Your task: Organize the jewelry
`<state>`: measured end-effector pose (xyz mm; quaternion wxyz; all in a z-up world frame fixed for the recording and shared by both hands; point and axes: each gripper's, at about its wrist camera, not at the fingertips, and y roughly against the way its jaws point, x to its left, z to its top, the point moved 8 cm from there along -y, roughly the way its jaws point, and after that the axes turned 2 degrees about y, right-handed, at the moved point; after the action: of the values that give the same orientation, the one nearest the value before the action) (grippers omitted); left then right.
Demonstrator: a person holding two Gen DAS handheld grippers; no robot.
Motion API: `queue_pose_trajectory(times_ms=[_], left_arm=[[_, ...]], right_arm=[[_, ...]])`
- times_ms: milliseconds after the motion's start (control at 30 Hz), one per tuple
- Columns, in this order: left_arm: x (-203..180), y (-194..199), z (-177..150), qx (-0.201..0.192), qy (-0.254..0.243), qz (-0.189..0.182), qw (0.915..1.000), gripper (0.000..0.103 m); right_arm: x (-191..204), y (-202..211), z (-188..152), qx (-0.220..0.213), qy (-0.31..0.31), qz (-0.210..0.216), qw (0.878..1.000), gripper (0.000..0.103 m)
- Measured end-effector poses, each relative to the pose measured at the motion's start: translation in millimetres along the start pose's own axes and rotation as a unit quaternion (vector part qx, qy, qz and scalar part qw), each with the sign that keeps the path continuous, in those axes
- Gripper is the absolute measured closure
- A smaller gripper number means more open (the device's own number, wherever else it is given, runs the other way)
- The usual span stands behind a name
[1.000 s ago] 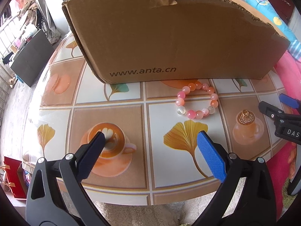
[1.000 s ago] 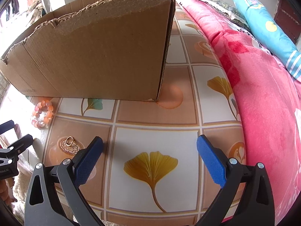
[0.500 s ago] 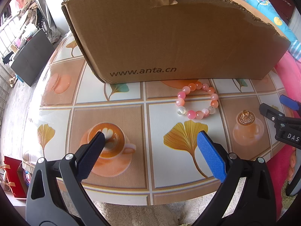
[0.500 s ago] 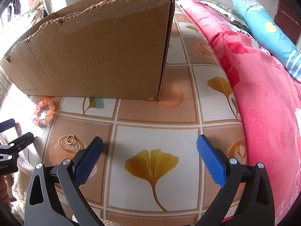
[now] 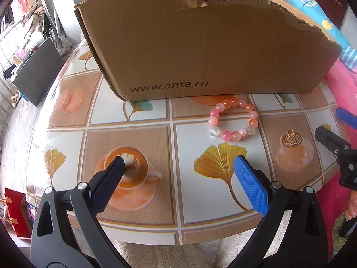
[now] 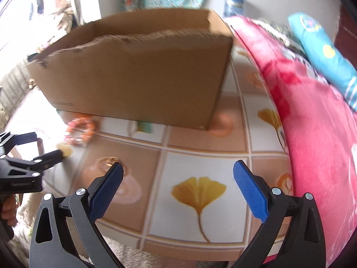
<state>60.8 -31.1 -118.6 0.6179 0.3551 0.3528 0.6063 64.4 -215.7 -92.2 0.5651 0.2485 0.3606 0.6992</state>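
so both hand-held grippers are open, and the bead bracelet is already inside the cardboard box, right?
Not quite. Both are open, but the bead bracelet lies on the table in front of the cardboard box, outside it. The left wrist view shows this clearly.

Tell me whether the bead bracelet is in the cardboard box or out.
Out. The bead bracelet lies flat on the tablecloth, just in front of the cardboard box.

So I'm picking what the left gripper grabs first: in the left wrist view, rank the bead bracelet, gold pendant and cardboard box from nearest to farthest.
From the left gripper:
1. bead bracelet, ahead, slightly right.
2. gold pendant, farther right.
3. cardboard box, behind the bracelet.
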Motion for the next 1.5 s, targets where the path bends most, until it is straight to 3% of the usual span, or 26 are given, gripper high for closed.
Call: queue_pose_trajectory(times_ms=[167,233,333,400,433,500,533,600,800,867,1133,1300,1500], left_arm=[[-2.3,8.9,-1.7,-0.035,-0.022,-0.025,0.9988,0.009],[-4.8,23.2,0.9,-0.067,-0.017,-0.065,0.9955,0.009],[-15.4,37.0,4.4,-0.084,-0.027,-0.128,0.9878,0.009],[-21.8,43.7,7.4,-0.099,-0.035,-0.151,0.983,0.009],[-27.0,48.1,9.3,-0.11,-0.045,-0.161,0.9799,0.011],[-36.6,53.0,12.6,-0.122,-0.067,-0.17,0.9755,0.029],[-43.0,54.6,12.8,-0.125,-0.081,-0.175,0.9732,0.03],[-52.3,52.0,12.2,-0.124,-0.102,-0.173,0.9717,0.043],[-72.9,32.9,19.2,-0.104,-0.14,-0.155,0.9725,0.055],[-75.9,25.7,20.2,-0.095,-0.147,-0.147,0.9734,0.064],[-70.1,3.7,22.5,-0.063,-0.14,-0.132,0.9792,0.071],[-58.2,1.5,26.7,-0.068,-0.13,-0.125,0.9812,0.094],[-44.9,0.6,28.3,-0.062,-0.108,-0.135,0.9829,0.094]], right_arm=[[13.2,9.5,4.2,-0.021,0.004,0.025,0.999,0.012],[13.4,11.8,5.5,-0.028,-0.004,0.033,0.999,0.015],[13.0,12.5,6.6,-0.033,-0.017,0.048,0.998,0.024],[13.4,11.5,6.4,-0.035,-0.02,0.053,0.998,0.032],[13.4,11.5,6.1,-0.036,-0.021,0.057,0.998,0.033],[12.0,11.9,6.1,-0.04,-0.021,0.063,0.997,0.041],[11.8,12.7,5.0,-0.041,-0.023,0.066,0.997,0.042],[10.3,13.1,2.8,-0.043,-0.029,0.073,0.996,0.045],[3.5,8.7,1.1,-0.043,-0.047,0.095,0.993,0.053],[4.0,7.6,1.1,-0.044,-0.048,0.102,0.993,0.054],[12.8,8.8,3.3,-0.054,-0.038,0.13,0.989,0.061],[29.3,7.8,2.3,-0.05,-0.01,0.136,0.989,0.067],[53.2,-0.1,-0.2,-0.038,0.037,0.134,0.99,0.077]])
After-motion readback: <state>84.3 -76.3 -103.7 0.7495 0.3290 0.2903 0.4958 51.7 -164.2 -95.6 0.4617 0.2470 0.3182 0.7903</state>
